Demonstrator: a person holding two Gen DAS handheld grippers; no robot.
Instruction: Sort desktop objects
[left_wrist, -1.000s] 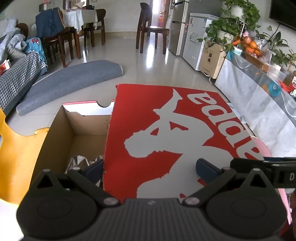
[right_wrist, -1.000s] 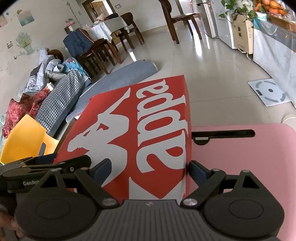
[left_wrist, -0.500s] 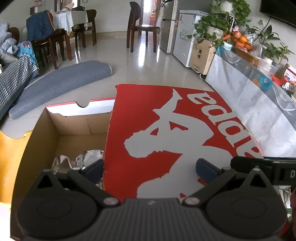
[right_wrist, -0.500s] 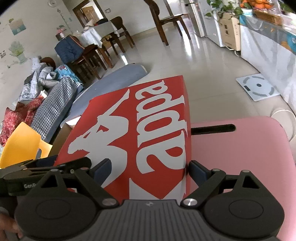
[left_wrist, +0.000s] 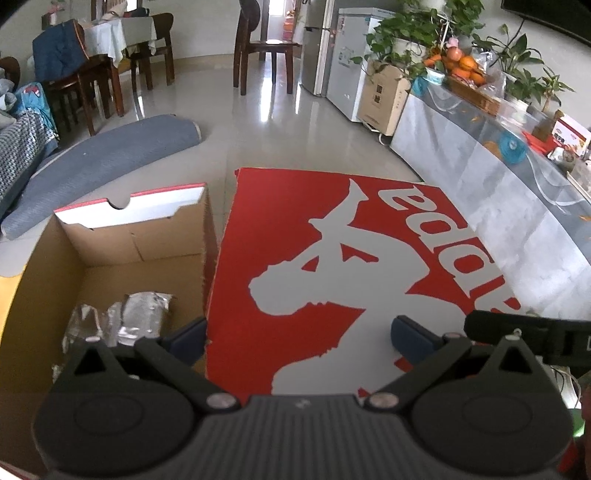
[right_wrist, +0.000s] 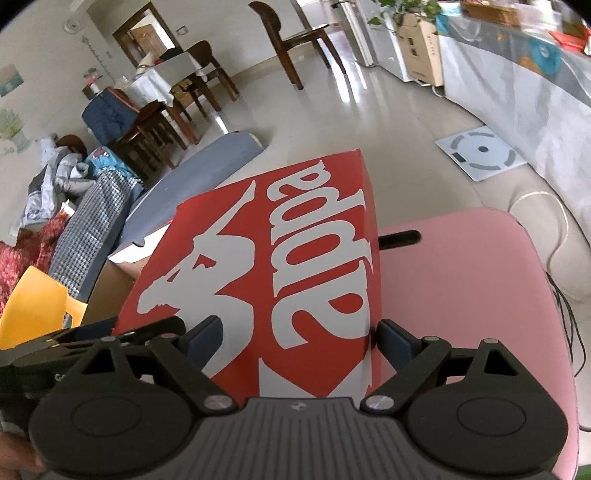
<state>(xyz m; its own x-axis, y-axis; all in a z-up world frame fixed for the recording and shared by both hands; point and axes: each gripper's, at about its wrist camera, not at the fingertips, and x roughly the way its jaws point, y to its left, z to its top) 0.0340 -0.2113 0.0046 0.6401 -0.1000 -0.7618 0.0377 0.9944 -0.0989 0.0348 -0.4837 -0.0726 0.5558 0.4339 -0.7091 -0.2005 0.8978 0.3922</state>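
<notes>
Lid (left_wrist: 332, 258) of the red shoebox, long axis running away from both grippers, is pinched at its near end by the left gripper (left_wrist: 299, 338) and right gripper (right_wrist: 297, 338), beside and above the open box (left_wrist: 110, 266) to its left.

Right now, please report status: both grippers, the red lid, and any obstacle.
Left gripper and right gripper both clamp the red lid. Lid beside the open box, not covering it. Silver packets inside. No obstacle seen.
</notes>
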